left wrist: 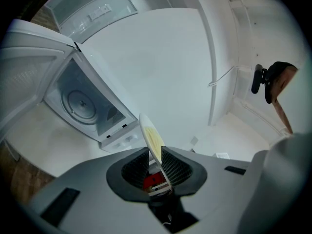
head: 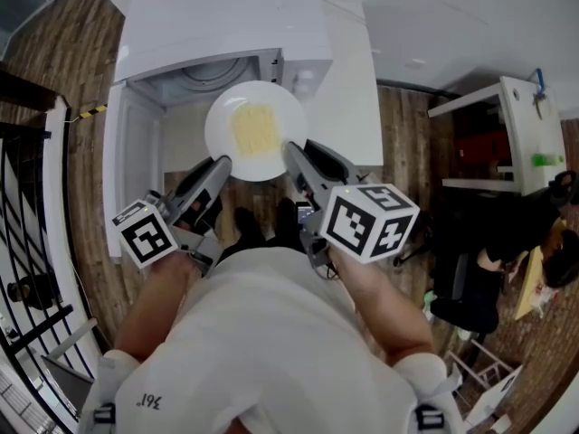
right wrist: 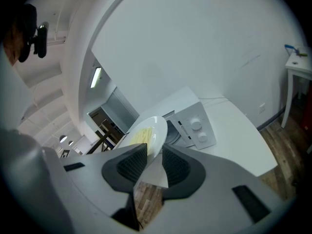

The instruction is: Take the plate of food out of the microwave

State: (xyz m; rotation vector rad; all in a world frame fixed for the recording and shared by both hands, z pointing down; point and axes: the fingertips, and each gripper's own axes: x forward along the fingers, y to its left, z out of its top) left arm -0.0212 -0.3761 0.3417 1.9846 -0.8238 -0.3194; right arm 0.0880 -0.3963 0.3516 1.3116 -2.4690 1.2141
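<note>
White counter (head: 355,107), open microwave (head: 226,25) on it, wood-plank floor (head: 407,152) below

We look steeply down from head height onto the plate (head: 217,132) and the open microwave (head: 217,34) beyond it, our two gripper views ride close behind their own jaws, facing forward along them from either side, all three sharing plate and microwave

Open microwave door (head: 127,170) juts out at left, close beside left gripper (head: 223,163): little room there. Plate (head: 256,129) spans cavity mouth (head: 213,72), blocks entry. Right of right gripper (head: 290,149), bare white tabletop (head: 357,107) free.
</note>
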